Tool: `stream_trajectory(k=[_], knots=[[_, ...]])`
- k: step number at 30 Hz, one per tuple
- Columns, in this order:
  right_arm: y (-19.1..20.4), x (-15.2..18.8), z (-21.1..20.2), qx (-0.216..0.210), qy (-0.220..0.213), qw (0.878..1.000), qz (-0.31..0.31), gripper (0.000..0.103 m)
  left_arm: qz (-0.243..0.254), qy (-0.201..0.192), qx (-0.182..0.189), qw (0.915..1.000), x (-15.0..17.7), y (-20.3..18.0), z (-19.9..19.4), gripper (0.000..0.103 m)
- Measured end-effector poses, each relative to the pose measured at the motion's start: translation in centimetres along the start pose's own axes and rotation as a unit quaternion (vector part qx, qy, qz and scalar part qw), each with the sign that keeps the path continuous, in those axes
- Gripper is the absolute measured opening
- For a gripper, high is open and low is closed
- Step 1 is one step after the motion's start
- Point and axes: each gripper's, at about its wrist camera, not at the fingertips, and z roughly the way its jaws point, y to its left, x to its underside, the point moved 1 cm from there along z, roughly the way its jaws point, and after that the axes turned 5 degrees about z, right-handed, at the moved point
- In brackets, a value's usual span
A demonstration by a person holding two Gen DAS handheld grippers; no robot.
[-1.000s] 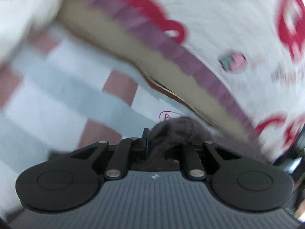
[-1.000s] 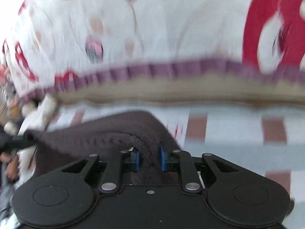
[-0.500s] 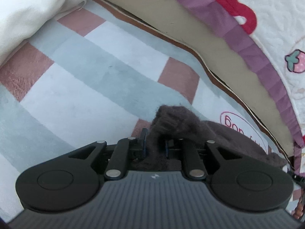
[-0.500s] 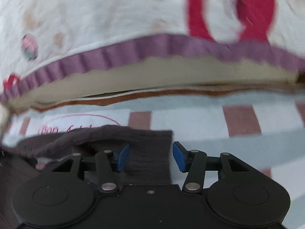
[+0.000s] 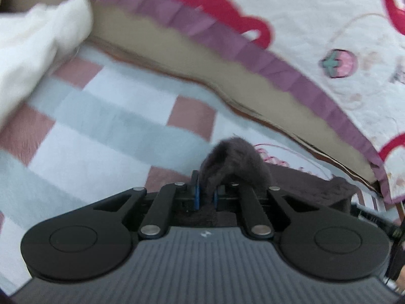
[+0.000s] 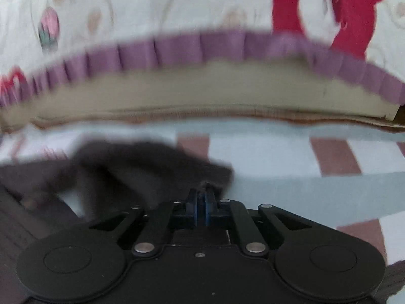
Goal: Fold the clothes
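While both grippers pinch the dark knit garment [image 5: 235,159], the main risk reads as slippage. The right gripper [image 6: 202,204] has its fingers pressed together on only a thin corner of the edge; a sideways tug could pull it free. The left gripper [image 5: 205,193] holds a thicker bunched fold, which may crease the fold line unevenly. Garment: fuzzy, brown-grey, limp, slack between the two grips, lying low over the checked bedsheet [image 5: 106,116], near the purple-frilled quilt [image 6: 177,50]. A white bundle [image 5: 33,50] sits well apart.
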Motion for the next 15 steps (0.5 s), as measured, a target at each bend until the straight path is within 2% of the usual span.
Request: stream_trajectory(k=[4, 6, 8, 11, 12, 15], knots=[[-0.5, -3.8, -5.9, -0.019, -0.073, 0.997, 0.024, 0.005, 0.025, -0.004, 0.012, 0.9996, -0.8, -0.8, -1.8, 0.009], [-1.2, -6.1, -8.6, -0.014, -0.096, 0.995, 0.023, 0.005, 0.006, 0.008, 0.006, 0.9999, -1.2, -0.3, -1.8, 0.009], [-2.2, -7.9, -9.5, 0.008, -0.097, 0.995, 0.024, 0.005, -0.018, 0.031, -0.020, 0.9992, -1.6, 0.6, -1.1, 0.008], [-3.7, -9.6, -8.3, 0.068, -0.079, 0.994, 0.019, 0.004, -0.052, 0.042, -0.059, 0.9960, -2.2, 2.1, 0.4, 0.008], [-3.9, -9.7, -7.0, 0.088, -0.057, 0.994, 0.010, 0.003, -0.055, 0.040, -0.065, 0.9956, -2.2, 2.4, 0.9, 0.009], [-4.8, -8.4, -1.3, 0.186, 0.004, 0.982, -0.043, 0.009, -0.057, 0.043, -0.080, 0.9942, -1.6, 3.1, 1.9, 0.009]])
